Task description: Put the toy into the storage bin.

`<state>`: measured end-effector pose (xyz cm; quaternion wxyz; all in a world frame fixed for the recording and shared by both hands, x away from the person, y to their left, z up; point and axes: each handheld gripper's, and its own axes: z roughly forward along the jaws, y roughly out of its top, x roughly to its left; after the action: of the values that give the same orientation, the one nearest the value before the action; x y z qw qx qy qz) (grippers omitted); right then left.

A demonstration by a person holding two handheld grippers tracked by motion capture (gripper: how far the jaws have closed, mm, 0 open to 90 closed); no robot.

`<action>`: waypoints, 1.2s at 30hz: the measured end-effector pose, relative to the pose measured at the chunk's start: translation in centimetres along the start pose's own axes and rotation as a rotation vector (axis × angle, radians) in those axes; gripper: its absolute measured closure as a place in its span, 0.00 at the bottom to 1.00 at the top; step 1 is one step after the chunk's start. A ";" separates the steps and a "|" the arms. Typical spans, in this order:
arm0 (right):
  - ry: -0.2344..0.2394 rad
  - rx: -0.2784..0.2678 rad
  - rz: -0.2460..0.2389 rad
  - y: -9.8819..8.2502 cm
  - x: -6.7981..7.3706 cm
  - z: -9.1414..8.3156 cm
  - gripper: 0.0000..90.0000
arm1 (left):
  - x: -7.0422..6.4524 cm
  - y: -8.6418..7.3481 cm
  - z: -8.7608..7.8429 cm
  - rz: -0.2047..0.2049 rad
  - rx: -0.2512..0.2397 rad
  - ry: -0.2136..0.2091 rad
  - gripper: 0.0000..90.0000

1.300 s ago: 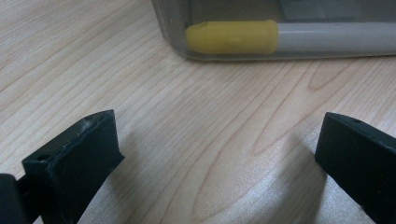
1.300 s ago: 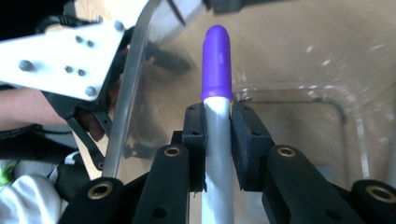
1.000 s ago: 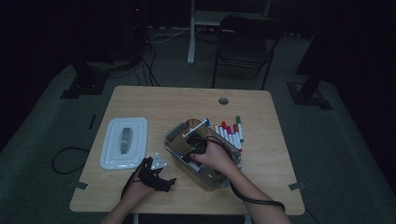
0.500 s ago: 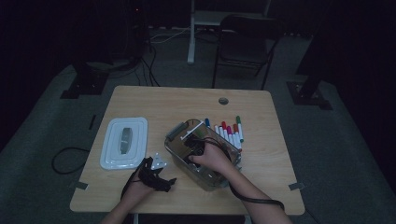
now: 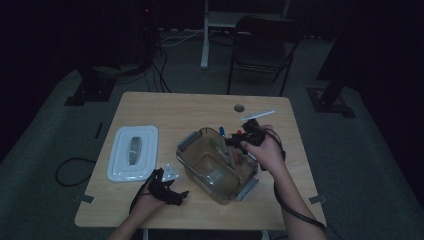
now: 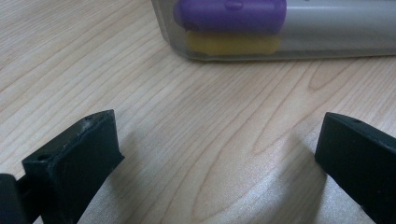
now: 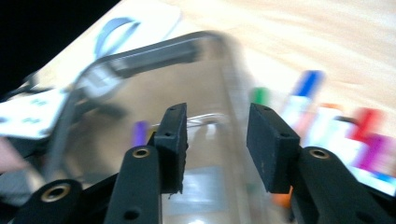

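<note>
Two grippers, right gripper (image 5: 239, 140) risen from clear box (image 5: 216, 165), fingers just opening, empty, left gripper (image 5: 172, 192) wide.

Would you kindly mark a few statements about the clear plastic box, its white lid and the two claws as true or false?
1. The white rectangular lid sits on the clear plastic box. False: it lies on the wooden table, left of the box.
2. The right claw has nothing between its jaws. True.
3. The left claw grips a purple-capped marker. False: it is open, the marker is in the box.
4. Markers lie on the table beside the box. True.
</note>
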<state>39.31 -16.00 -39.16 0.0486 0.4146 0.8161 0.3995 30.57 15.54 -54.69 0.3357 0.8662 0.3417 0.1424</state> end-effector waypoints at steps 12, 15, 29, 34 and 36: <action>-0.298 -0.005 0.223 -2.9 -11.0 1.1 0.68 | 0.0 0.0 0.0 0.002 0.002 0.000 0.01; -0.335 0.012 0.283 -3.5 -13.0 2.8 0.70 | 0.0 0.0 0.0 0.002 0.002 0.000 0.01; -0.395 0.064 0.400 -4.6 -16.9 7.3 0.76 | 0.0 0.0 0.0 0.002 0.002 0.000 0.01; -0.416 0.098 0.399 -4.7 -17.2 7.7 0.80 | 0.0 0.0 0.0 0.002 0.002 0.000 0.01; -0.431 0.102 0.408 -4.9 -17.4 7.6 0.83 | 0.0 0.0 0.0 0.002 0.002 0.000 0.01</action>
<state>50.68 -25.47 -52.10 0.1189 0.6472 0.7058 0.2624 30.56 15.55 -54.69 0.3348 0.8668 0.3410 0.1426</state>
